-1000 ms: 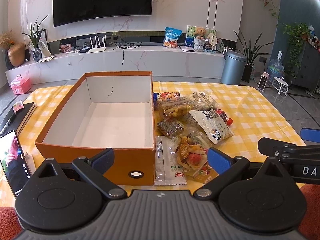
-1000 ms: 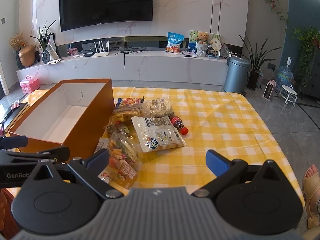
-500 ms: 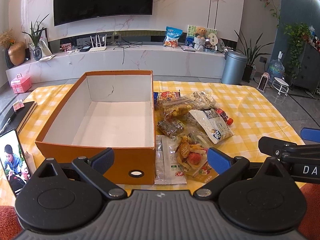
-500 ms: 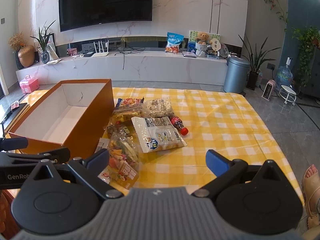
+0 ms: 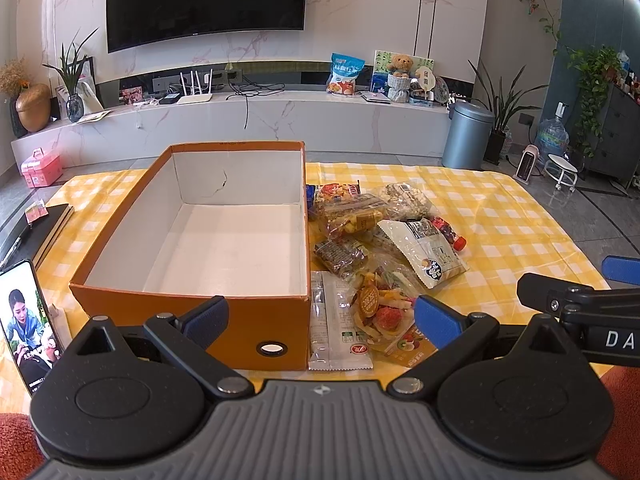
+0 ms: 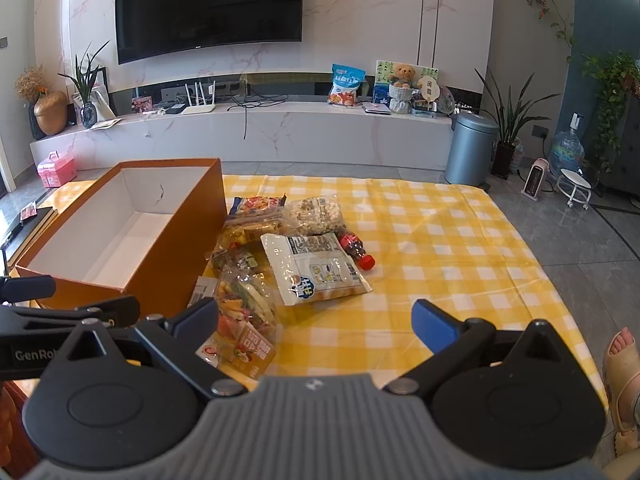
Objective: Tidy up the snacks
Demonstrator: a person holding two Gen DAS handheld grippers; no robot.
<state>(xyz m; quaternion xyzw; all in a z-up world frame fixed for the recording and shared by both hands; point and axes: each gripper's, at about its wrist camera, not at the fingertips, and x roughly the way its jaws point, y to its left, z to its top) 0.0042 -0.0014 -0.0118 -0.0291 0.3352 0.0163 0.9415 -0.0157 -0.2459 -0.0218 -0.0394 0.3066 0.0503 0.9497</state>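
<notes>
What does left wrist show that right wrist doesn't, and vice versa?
Left wrist only: a phone with its screen lit beside the orange box, and the hole in the box's front wall. Right wrist only: a sandalled foot on the floor off the cloth's edge. Both: the orange box with nothing in it, the snack pile beside it on the yellow checked cloth, and both grippers open, holding nothing.

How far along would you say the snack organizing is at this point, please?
Nothing looks done: the orange box is empty. Nothing is in hand; the left gripper and right gripper are both open. Every snack, from the white pouch to the small bottle, lies beside the box.
</notes>
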